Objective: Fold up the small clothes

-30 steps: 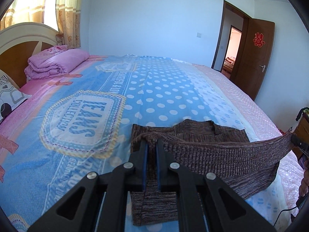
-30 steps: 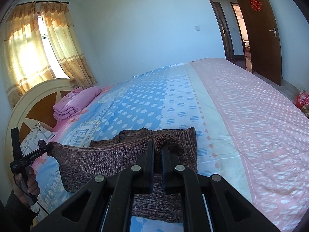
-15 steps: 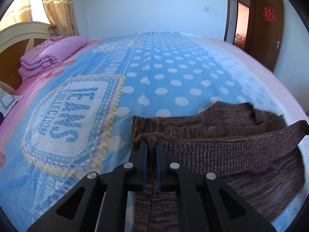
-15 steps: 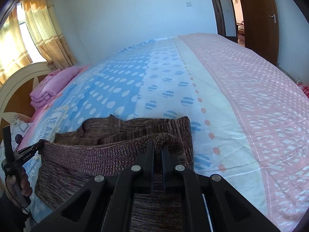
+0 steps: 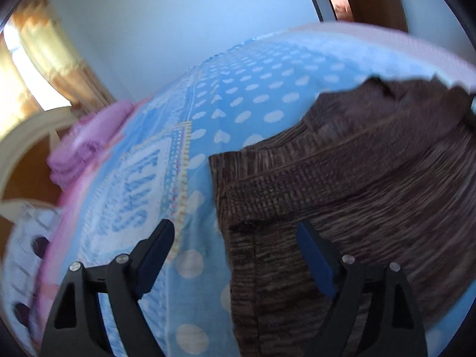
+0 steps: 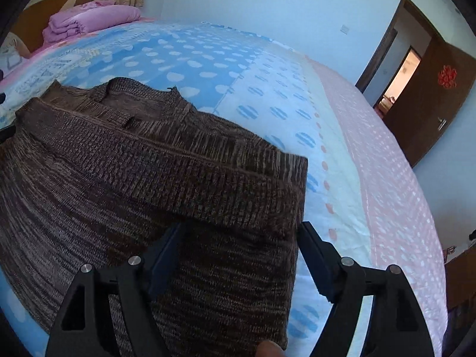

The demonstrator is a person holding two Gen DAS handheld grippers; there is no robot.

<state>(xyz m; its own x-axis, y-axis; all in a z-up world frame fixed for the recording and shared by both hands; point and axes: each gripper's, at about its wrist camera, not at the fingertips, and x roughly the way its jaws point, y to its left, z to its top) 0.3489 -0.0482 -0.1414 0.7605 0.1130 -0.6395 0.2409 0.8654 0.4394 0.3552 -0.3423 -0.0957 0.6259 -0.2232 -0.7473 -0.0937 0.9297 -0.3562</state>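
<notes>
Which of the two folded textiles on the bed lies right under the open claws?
The brown knit sweater, lying across the blue dotted bedcover. The folded pink quilt sits far off by the headboard.

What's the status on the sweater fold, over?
Left gripper and right gripper open, jaws just spread, nothing pinched. Brown knit sweater lies folded over on the bedspread. Nothing in the way.

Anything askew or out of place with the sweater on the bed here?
Nothing stands out. The brown sweater lies folded on the blue dotted bedspread, its folded-over edge running fairly straight. Both grippers, left and right, stand open above it.
</notes>
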